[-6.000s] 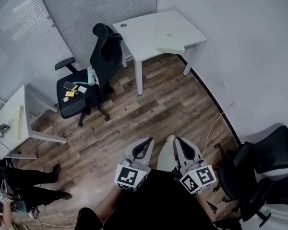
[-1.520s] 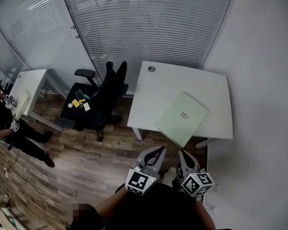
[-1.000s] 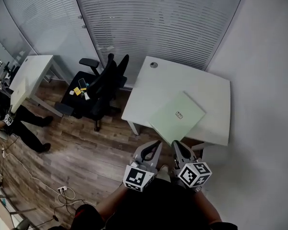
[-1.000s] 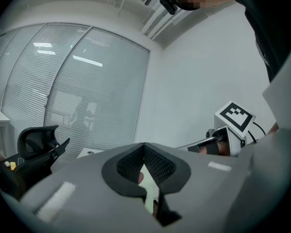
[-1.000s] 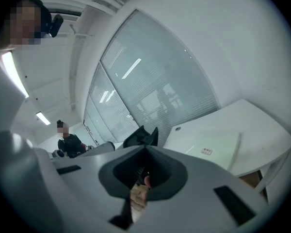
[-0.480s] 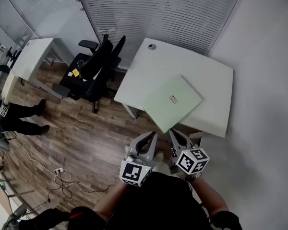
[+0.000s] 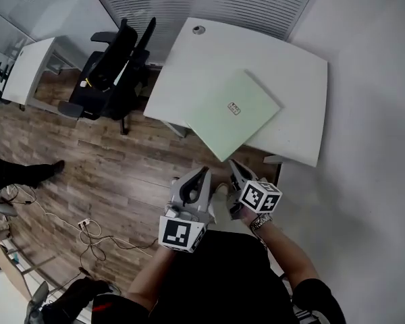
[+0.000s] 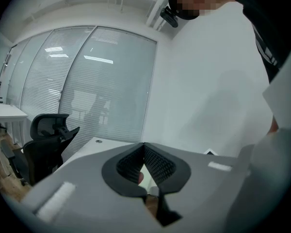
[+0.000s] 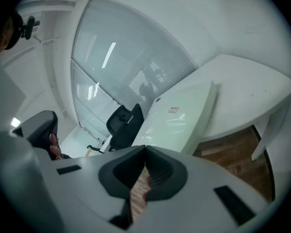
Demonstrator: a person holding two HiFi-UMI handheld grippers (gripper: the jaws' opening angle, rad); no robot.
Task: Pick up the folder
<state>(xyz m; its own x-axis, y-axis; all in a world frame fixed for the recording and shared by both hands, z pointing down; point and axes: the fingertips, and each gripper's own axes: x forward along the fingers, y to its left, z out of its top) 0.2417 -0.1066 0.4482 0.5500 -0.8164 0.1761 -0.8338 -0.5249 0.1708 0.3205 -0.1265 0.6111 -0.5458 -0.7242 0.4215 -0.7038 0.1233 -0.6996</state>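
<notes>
The right gripper has its two grey jaws pressed together at the tips with nothing between them. The left gripper just beside it is the same, tips meeting and empty. Both are held out in front of the person, low over the brown wood-plank floor, and point toward the near edge of the bench.

The folder is a flat, pale green rectangle with a smooth, slightly glossy cover and a small white label near its middle. It lies closed on the white bench, turned at an angle to the bench's edges, so that one corner sticks out past the near edge over the floor. In the head view that overhanging corner lies just beyond the right gripper's tips. In the right gripper view the folder sits ahead of the closed jaws, up and to their right, with its thin edge facing the camera and no contact showing. The left gripper lies a little further from that corner.

A black swivel office chair stands on the floor left of the bench.
</notes>
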